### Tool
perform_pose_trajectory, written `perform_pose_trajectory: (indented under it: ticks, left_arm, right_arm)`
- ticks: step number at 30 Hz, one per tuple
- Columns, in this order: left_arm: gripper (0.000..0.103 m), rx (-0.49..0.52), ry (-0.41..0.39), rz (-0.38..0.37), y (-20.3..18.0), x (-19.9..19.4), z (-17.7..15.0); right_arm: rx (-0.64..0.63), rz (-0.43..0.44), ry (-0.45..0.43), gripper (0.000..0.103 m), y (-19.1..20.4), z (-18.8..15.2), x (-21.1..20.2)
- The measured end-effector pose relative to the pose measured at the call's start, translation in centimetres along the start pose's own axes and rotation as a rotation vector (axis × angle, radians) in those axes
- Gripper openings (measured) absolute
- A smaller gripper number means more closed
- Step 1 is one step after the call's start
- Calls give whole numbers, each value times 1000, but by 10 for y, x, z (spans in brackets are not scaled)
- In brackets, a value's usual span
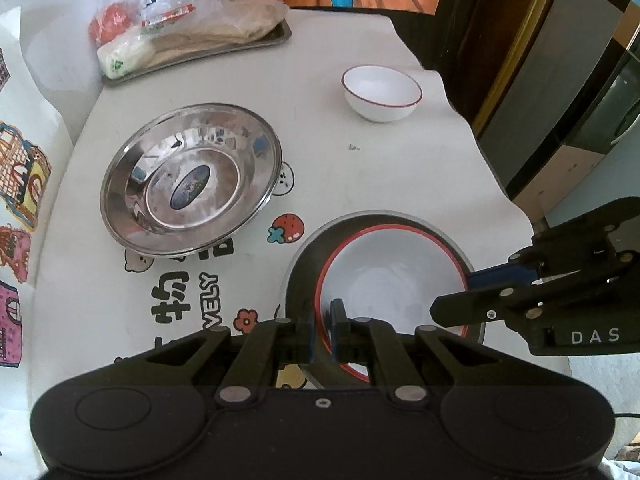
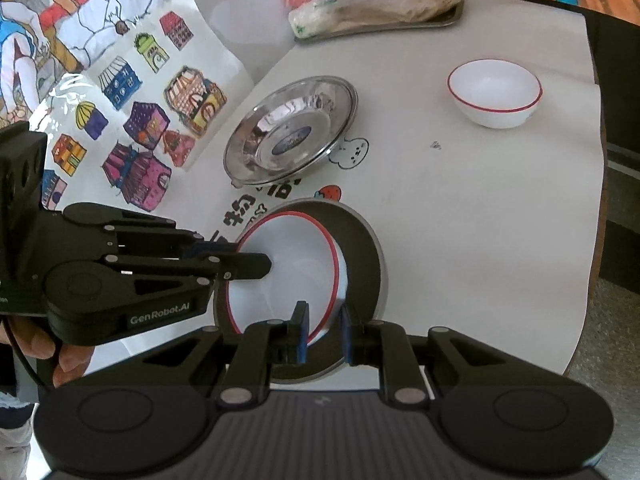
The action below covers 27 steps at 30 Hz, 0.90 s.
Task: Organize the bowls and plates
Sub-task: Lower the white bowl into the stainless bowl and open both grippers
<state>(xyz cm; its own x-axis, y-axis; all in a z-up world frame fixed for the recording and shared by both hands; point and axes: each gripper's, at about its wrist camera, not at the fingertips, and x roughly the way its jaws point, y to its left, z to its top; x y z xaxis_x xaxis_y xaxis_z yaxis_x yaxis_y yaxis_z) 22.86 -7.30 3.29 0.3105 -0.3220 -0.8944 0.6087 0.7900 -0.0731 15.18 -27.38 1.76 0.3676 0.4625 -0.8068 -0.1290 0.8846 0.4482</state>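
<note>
This is a home, at a dining spot. The bench [image 1: 360, 168] wears a white cover printed with cartoon animals, a strawberry [image 1: 289, 227] and lettering. On it are everyday dishes: a steel plate [image 1: 190, 176], a small white bowl [image 1: 382, 92] with a red rim, and a larger red-rimmed white bowl [image 1: 392, 280] sitting in a dark plate [image 1: 304, 272]. At the far edge a metal tray [image 1: 240, 46] carries flatbreads and bagged groceries. Sheets of coloured-in drawings of little houses [image 2: 152, 120] cover the wall on the left. A dark wooden frame [image 1: 500, 40] stands on the far right.
</note>
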Motion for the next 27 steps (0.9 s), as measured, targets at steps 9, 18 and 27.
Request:
perform_pose_trajectory:
  ticks: [9,18,27]
  left_arm:
    - [7,-22,37,-5,5,7,2]
    - [7,-30,60,-7,4,10,7]
    - [9,-29,84,-17,6,12,7]
  right_arm:
    - [-10,-8,25,19,1,3,7]
    - [-24,-15,23,24,3,5,7]
    - [-43,-12,36,30,6,6,6]
